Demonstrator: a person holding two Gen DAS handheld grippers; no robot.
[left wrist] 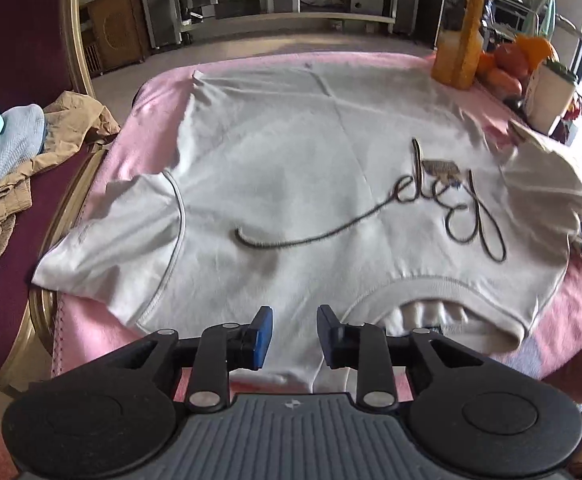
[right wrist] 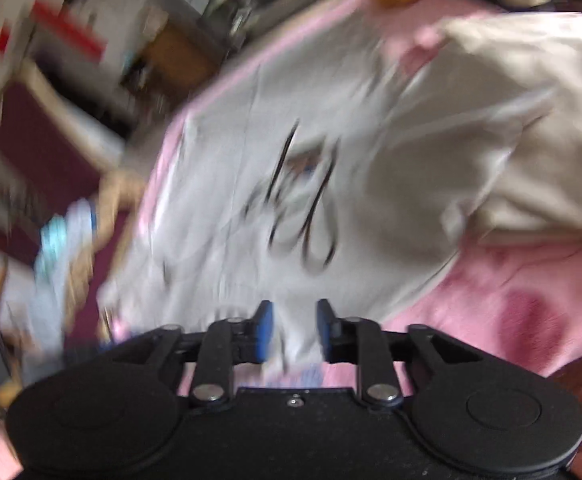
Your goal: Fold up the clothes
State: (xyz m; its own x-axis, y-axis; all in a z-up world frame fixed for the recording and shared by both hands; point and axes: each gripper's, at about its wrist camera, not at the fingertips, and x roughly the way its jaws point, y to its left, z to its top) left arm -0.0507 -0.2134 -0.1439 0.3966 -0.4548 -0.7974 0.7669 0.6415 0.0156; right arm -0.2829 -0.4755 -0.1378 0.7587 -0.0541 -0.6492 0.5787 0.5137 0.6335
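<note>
A white T-shirt [left wrist: 291, 168] with black script lettering [left wrist: 451, 208] lies spread face up on a pink blanket [left wrist: 159, 92]. Its collar [left wrist: 411, 292] is nearest to me. One sleeve [left wrist: 123, 232] lies flat at the left, and the other sleeve [left wrist: 551, 176] is rumpled at the right. My left gripper [left wrist: 295, 330] hovers open over the near shoulder, its blue pads apart, with cloth showing below the gap. The right wrist view is blurred. There my right gripper [right wrist: 294, 326] stands open above the shirt [right wrist: 371, 160] near its edge, holding nothing.
A pile of blue and tan clothes [left wrist: 15, 152] lies on a maroon seat at the left. An orange bottle [left wrist: 459, 28], fruit [left wrist: 511, 64] and a white container [left wrist: 547, 96] stand at the blanket's far right corner. Shelves line the back wall.
</note>
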